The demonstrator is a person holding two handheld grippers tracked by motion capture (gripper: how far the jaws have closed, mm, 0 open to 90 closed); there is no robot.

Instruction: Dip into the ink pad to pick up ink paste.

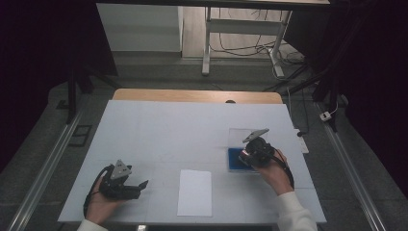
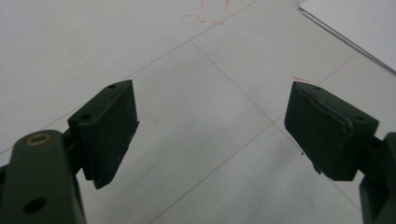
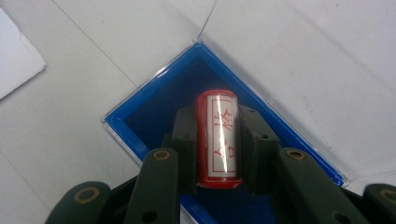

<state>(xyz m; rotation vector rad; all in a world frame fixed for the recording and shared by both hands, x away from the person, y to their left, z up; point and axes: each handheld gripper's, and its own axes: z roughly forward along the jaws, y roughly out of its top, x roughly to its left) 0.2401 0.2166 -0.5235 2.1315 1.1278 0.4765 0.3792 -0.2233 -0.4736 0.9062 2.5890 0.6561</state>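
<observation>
Table point(image 1: 159, 130) white, room dim | left gripper point(image 2: 210, 135) agape, empty | right gripper point(image 3: 218, 140) clamps stamp point(image 3: 217, 135), probably.

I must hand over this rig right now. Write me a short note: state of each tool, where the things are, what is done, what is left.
Right tool: shut on the red stamp, held over the blue ink pad, whose clear lid lies open behind it.
Left tool: open, holding nothing, low over the table at its near left.
White paper sheet: flat at the near middle, no mark visible from above.
Done: stamp picked up and brought to the pad.
Left, probably: ink the stamp, press it on the sheet, put it back.
</observation>
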